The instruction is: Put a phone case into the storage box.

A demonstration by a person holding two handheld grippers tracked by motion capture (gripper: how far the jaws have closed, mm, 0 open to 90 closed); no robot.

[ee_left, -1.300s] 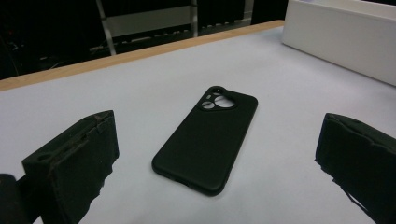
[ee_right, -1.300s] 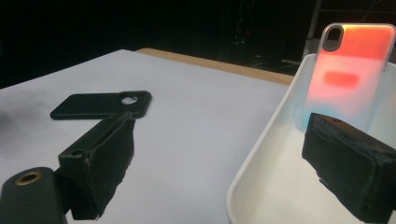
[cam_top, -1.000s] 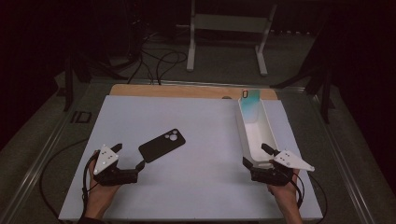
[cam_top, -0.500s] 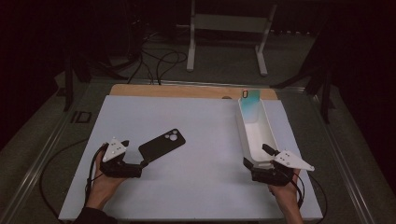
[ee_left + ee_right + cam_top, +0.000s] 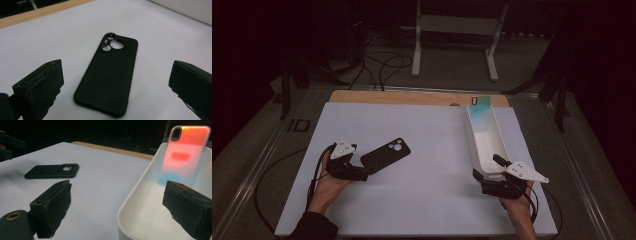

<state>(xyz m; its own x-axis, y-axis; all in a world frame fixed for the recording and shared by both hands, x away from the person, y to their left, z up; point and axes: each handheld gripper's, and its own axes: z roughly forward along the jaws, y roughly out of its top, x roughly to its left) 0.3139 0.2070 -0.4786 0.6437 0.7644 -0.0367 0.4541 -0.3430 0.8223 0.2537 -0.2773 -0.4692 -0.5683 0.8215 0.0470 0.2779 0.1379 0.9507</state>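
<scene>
A: With its jaws spread wide, the left hand-held gripper (image 5: 113, 82) sits right at the near end of the black phone case (image 5: 107, 75), holding nothing. The case lies flat, camera cut-out pointing away, squarely in the gap between the two pads.

B: That line-up looks deliberate to me. Coming at it along its length lets the jaws close across the narrow width, which is the only span they could pinch.

A: From the high view, the left hand-held gripper (image 5: 362, 172) is low on the white worktop (image 5: 432, 200), its tips at the case's (image 5: 385, 153) near corner. Touching or just short, too fine to call.

B: And the right hand-held gripper (image 5: 494, 175)?

A: Also gaping, also empty. One jaw is outside the near wall of the long white tray (image 5: 475, 150), the other inside it, so it straddles that rim without clamping it.

B: A steadying post, I'd guess, ready to hold the tray if something gets dropped in.

A: Ahead of the right hand-held gripper (image 5: 117, 212), at the tray's (image 5: 140, 195) far end, a second case in orange fading to blue (image 5: 183, 155) leans upright against the end wall. Off to that gripper's left, well apart, the black case (image 5: 51, 171) waits.

B: So the tray reads as the collecting spot, and the flat case will need an edge lifted first; thin things are awkward to pinch off a surface.
</scene>
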